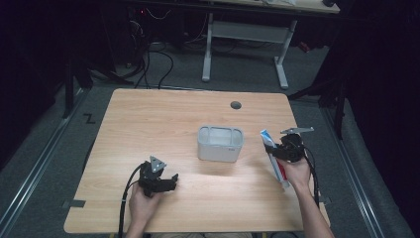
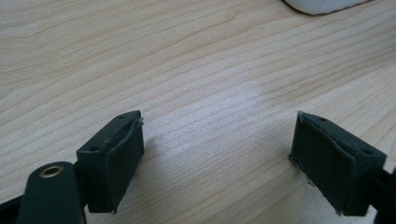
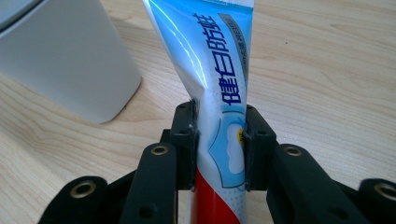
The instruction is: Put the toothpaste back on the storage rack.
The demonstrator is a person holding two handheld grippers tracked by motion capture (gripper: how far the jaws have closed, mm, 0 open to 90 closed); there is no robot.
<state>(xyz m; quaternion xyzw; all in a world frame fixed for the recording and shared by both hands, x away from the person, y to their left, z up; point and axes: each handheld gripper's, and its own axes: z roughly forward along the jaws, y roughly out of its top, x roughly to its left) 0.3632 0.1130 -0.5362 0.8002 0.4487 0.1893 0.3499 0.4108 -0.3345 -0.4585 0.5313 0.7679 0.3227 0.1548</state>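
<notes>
Between my right jaws sits a toothpaste tube, clamped across its blue-and-white middle with the red end trailing back toward my hand. It looks light and soft: the laminate skin has creased just above the pads, so I judge it will bend and slip if squeezed harder, and a grip nearer the stiffer shoulder would hold it steadier. My right gripper is closed narrow on it, both pads touching the tube's sides, holding it near the table's right edge. Just beyond stands the white rectangular container, near the tube's flat tail end. My left gripper rests low over the wooden table, jaws spread wide, holding and touching nothing.
</notes>
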